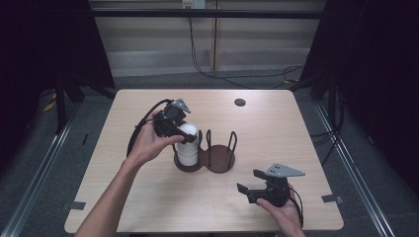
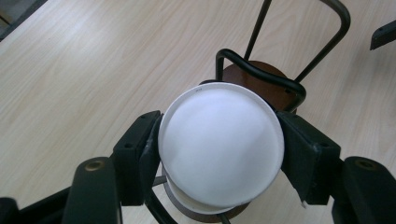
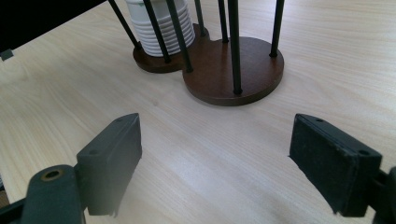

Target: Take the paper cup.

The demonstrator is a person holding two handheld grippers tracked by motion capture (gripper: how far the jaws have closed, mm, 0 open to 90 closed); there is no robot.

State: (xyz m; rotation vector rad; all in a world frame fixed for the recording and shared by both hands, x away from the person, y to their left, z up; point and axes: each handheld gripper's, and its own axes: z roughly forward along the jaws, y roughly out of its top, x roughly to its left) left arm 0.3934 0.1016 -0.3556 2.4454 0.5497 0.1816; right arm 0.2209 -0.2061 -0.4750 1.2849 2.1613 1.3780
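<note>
On the wooden holder (image 1: 217, 160), stacked cups (image 1: 188, 145), left tool (image 1: 174, 129) gripping top.

Left forearm enters from the bottom edge of the high view and angles up toward the table's centre. The left hand (image 1: 146, 143) carries the left gripper (image 1: 184, 134), tilted downward; its pads (image 2: 150, 151) press both sides of a white cup (image 2: 220, 144). The right hand (image 1: 284, 210) sits near the table's front right corner. The right gripper (image 1: 249, 181) is level, jaws spread wide, nothing between them.
</note>
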